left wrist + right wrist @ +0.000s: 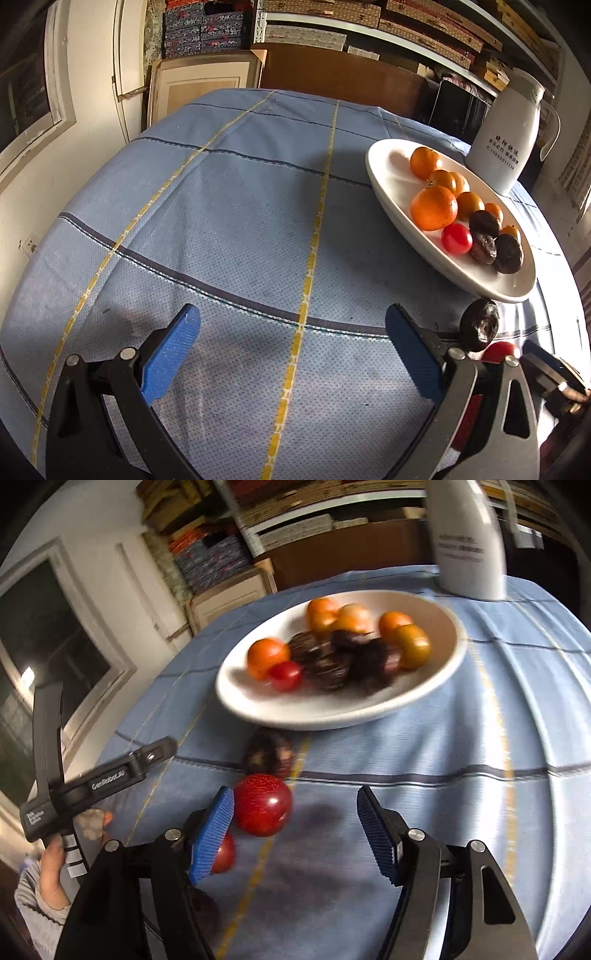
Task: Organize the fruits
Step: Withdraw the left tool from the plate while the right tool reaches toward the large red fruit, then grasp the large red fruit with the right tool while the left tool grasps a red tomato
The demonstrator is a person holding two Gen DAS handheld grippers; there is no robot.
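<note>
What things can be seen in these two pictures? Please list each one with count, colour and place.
plate: one, white, right part of table.
oranges: about seven, orange, in plate.
dark fruits: three, dark brown, in plate.
cherry tomato: one, red, in plate.
loose dark fruit: one, dark brown, on cloth beside plate.
loose red fruits: two, red, on cloth.
jug: one, white, behind plate.
tablecloth: one, blue.
left gripper: open.
right gripper: open.
</note>
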